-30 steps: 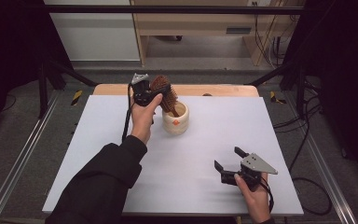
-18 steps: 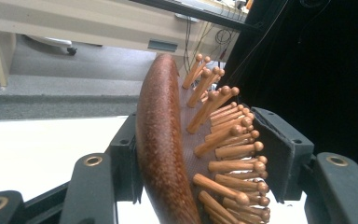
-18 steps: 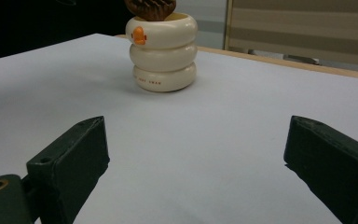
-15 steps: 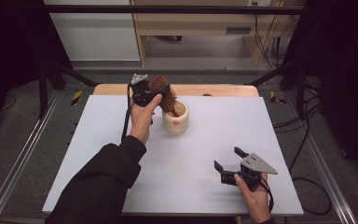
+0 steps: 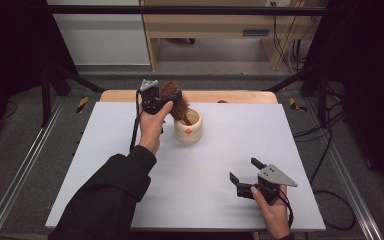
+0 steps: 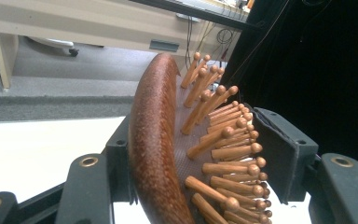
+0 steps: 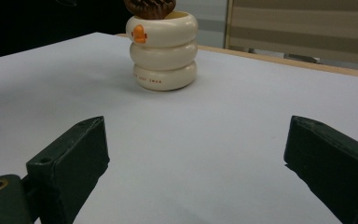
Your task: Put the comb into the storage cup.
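My left gripper (image 5: 156,100) has the brush (image 6: 168,154) head between its jaws, handle down in the cup (image 5: 188,126) at the bench's far side. Jaws have just been easing apart; back jaw touches, bristle-side pad looks nearly off. Probably the release step: next, open fully and back off without tipping it. Right gripper (image 5: 245,175) open, idle, near edge.

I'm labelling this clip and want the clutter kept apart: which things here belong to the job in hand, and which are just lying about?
Job in hand:
- wooden hairbrush, handle down in the cup
- cream ringed cup
- left gripper, jaws around the brush head

Lying about:
- right gripper, open, idle over the white table
- wooden bench on the floor beyond
- cables at the right
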